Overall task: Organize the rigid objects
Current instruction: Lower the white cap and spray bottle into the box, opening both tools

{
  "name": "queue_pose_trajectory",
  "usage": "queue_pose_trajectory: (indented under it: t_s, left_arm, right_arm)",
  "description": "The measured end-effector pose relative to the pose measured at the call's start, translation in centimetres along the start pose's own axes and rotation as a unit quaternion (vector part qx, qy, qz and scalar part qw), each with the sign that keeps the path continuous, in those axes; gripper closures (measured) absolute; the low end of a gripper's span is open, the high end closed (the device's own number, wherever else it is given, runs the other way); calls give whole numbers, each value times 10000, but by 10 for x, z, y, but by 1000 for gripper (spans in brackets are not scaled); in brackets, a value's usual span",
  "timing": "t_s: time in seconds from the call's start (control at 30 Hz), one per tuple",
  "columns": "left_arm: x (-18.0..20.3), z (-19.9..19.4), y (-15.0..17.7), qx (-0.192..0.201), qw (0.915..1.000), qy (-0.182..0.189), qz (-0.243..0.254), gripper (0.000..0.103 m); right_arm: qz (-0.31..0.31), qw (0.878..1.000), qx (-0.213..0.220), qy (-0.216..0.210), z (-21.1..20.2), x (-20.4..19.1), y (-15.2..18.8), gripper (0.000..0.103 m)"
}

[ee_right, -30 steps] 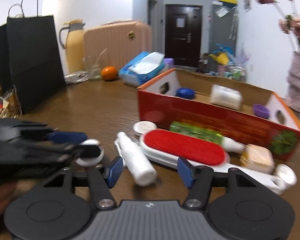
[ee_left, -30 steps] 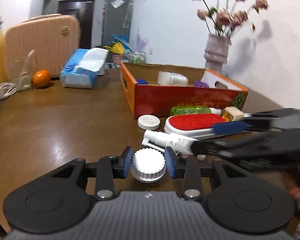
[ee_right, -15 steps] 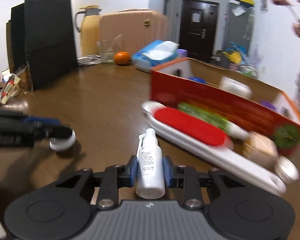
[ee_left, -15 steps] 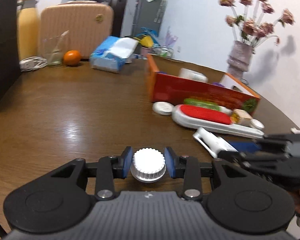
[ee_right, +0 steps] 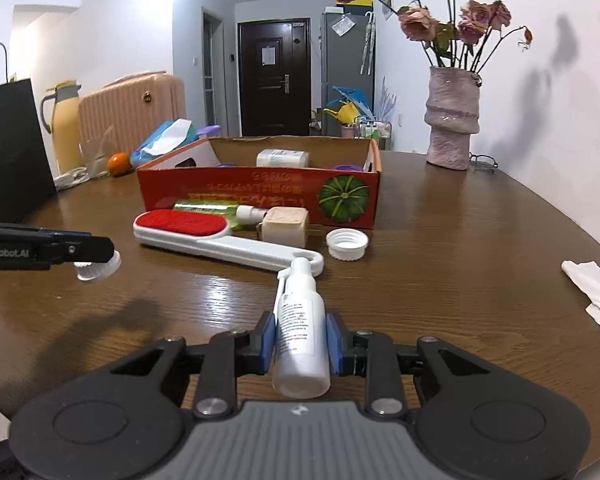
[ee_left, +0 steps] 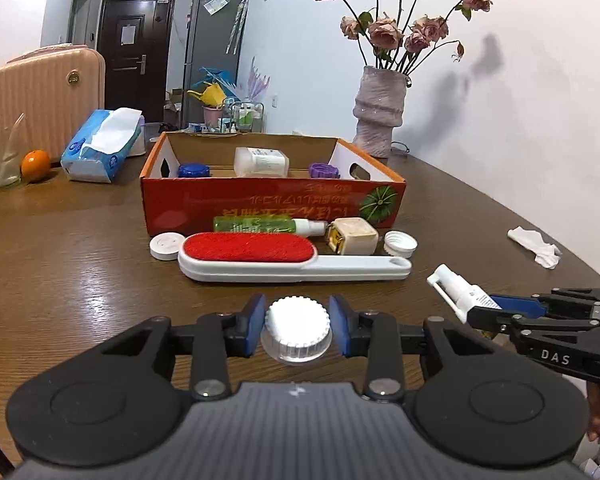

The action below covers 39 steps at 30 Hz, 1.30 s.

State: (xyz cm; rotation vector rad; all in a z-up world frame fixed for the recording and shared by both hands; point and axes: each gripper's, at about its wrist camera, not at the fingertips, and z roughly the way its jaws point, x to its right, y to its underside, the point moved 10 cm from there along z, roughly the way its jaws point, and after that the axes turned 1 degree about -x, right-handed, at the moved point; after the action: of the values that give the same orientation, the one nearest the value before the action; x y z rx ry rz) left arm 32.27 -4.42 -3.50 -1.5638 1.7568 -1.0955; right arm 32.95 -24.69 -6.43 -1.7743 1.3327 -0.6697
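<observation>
The left tool (ee_left: 296, 326) grips a white ribbed cap (ee_left: 296, 330); the right tool (ee_right: 302, 340) has just closed on a white spray bottle (ee_right: 300, 332). Both hang above the desk (ee_left: 80, 280), in front of the red box (ee_left: 272, 204). Each should clear the box's front wall before letting go inside, beside the jar there.

Three bottles (ee_left: 261, 162), four caps (ee_left: 296, 330), one brush (ee_left: 292, 258) — one box (ee_left: 272, 208), one vase (ee_left: 378, 110).
</observation>
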Motion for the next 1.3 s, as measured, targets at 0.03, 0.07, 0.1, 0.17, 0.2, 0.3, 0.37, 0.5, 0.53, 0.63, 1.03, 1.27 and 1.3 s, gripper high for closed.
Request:
queue_pose_trajectory:
  t_s: [0.03, 0.07, 0.1, 0.17, 0.2, 0.3, 0.37, 0.5, 0.53, 0.63, 1.03, 1.27, 1.3]
  left_arm:
    - [0, -1, -1, 8, 10000, -25, 0, 67]
    - [-2, -1, -2, 15, 10000, -80, 4, 67]
    - [-5, -2, -4, 29, 9999, -121, -4, 67]
    - [-15, -1, -13, 71, 9998, -176, -41, 67]
    - [-21, 0, -20, 117, 9997, -182, -57, 67]
    - [-42, 7, -49, 321, 9991, -283, -7, 67]
    - [-59, 20, -75, 413, 9987, -314, 26, 67]
    - [-87, 66, -124, 320, 9987, -388, 42, 67]
    - [-92, 81, -134, 234, 9987, -449, 91, 67]
    - [-108, 129, -160, 16, 9974, -694, 218, 67]
    - [-143, 238, -159, -940, 9905, -926, 378, 56]
    - [-145, 230, -164, -868, 9916, -858, 420, 50]
    - [-145, 228, -165, -869, 9919, -829, 407, 49]
  right_arm:
    - [19, 10000, 32, -19, -1, 1, -1, 76]
    - [31, 10000, 65, -41, 0, 2, -4, 76]
    - [35, 9999, 99, -63, 1, 2, -6, 76]
    - [76, 9998, 178, -106, 2, 2, -13, 76]
    - [72, 9996, 225, -137, 4, 2, -20, 76]
    - [31, 9989, 424, -220, 13, 4, -47, 76]
    - [-33, 9984, 523, -202, 20, 5, -70, 76]
    - [-7, 9975, 598, -376, 51, 11, -126, 76]
    - [48, 9977, 532, -419, 65, 13, -140, 76]
    - [97, 9994, 130, -319, 117, 22, -170, 76]
    - [-940, 9769, -1397, 1315, 258, 32, -181, 78]
    - [-1035, 9755, -1442, 1302, 261, 31, -184, 65]
    - [-1021, 9762, -1423, 1281, 259, 33, -187, 65]
